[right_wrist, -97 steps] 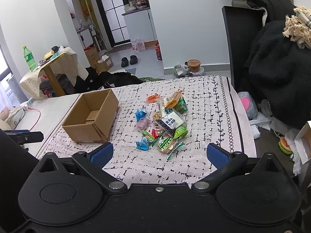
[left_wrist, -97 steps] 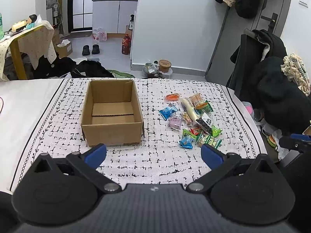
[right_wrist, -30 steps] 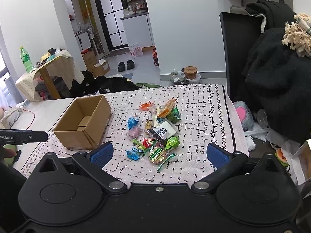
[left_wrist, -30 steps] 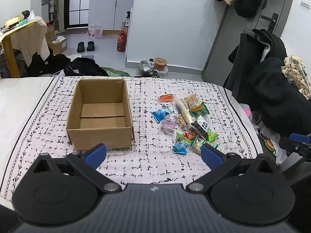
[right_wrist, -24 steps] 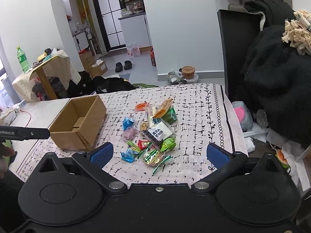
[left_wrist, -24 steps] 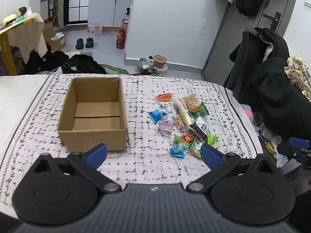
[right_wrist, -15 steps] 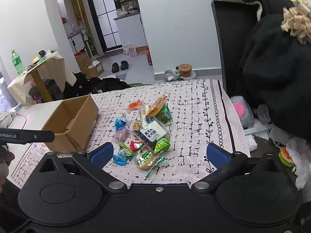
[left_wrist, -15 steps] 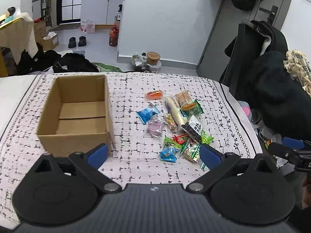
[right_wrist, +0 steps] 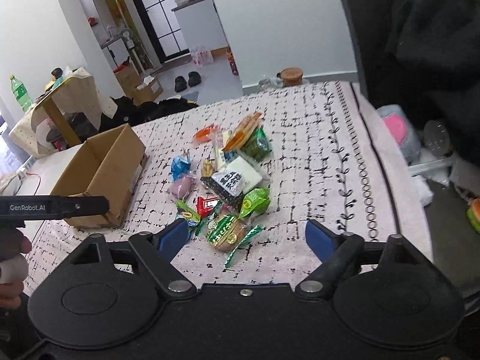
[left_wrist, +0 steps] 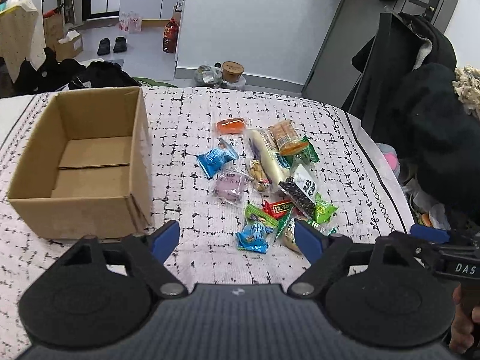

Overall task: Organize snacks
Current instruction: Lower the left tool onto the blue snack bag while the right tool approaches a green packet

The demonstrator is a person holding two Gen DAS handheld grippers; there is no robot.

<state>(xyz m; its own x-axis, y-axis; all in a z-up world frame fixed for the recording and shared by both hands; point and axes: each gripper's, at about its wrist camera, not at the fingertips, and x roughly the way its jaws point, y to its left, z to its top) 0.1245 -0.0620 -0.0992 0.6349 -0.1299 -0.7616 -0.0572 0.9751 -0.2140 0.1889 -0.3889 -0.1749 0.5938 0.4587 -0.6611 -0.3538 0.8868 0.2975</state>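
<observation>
An empty cardboard box (left_wrist: 87, 162) stands open on the patterned cloth (left_wrist: 186, 156); it also shows in the right wrist view (right_wrist: 102, 174). A heap of small snack packets (left_wrist: 270, 180) lies to its right, and appears in the right wrist view (right_wrist: 228, 180). My left gripper (left_wrist: 237, 240) is open and empty, just short of a blue packet (left_wrist: 252, 237). My right gripper (right_wrist: 249, 237) is open and empty, with a green-wrapped bun (right_wrist: 225, 231) between its fingertips' line and the heap.
A black chair draped with dark clothes (left_wrist: 420, 105) stands past the cloth's right edge. Clutter lies on the floor there (right_wrist: 426, 150). A side table with a green bottle (right_wrist: 18, 93) stands far left. The other gripper's body (right_wrist: 54, 207) reaches in at left.
Both grippers have moved forward and down toward the snack heap, which now looks larger and closer. Both stay open and empty. The box and packets have not moved.
</observation>
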